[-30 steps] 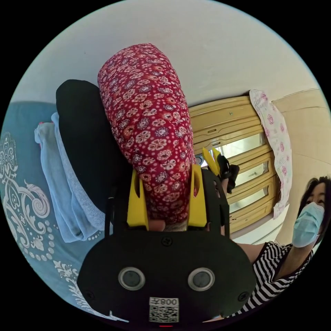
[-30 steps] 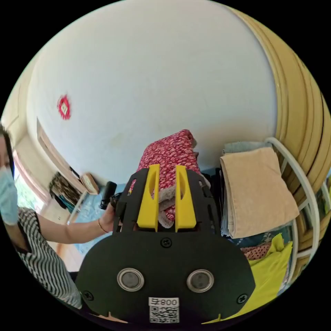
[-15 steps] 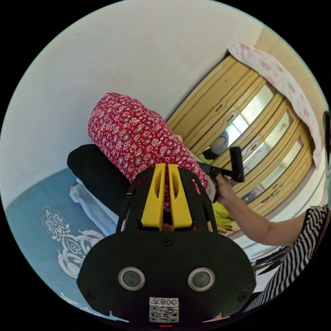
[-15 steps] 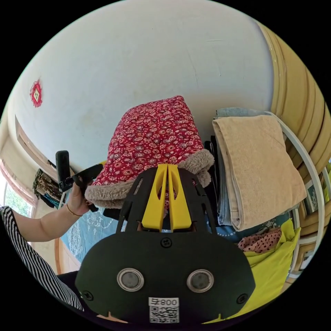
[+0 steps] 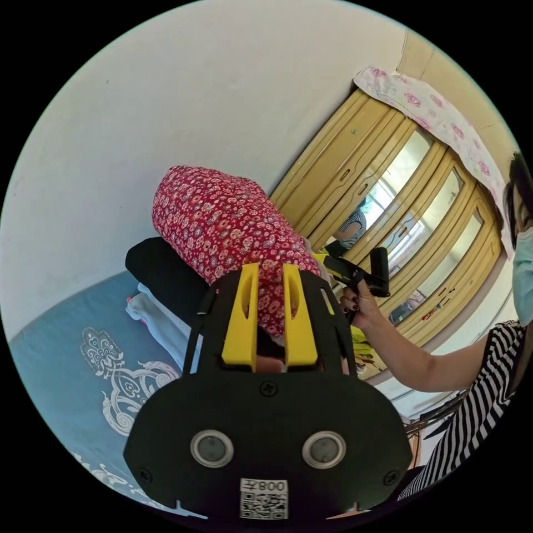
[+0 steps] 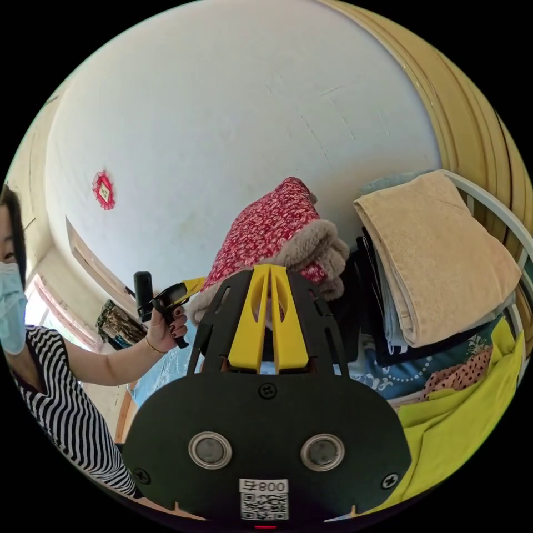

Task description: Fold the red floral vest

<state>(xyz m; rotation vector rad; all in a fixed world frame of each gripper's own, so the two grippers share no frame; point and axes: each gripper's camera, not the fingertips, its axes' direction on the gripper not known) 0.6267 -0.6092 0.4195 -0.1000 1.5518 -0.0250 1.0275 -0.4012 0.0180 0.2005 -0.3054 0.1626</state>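
Vest [image 5: 227,222] is being shown folded on a black garment [image 5: 161,272]; its fleece lining is being seen in the right gripper view alone. Left gripper [image 5: 270,277] is being held slightly parted, empty; right gripper [image 6: 269,277] pressed together, empty.

The right gripper [image 6: 269,275] has its 2 yellow jaws closed tip to tip, with nothing seen between them. Just beyond the tips, the folded red floral vest [image 6: 266,227] shows its furry lining at the near edge and rests on a dark folded garment [image 6: 347,300]. Beside it lies a folded beige towel [image 6: 438,250]. A person's hand [image 6: 164,327] holds the left gripper [image 6: 191,285] near the vest. A yellow-green cloth [image 6: 444,438] lies nearer.
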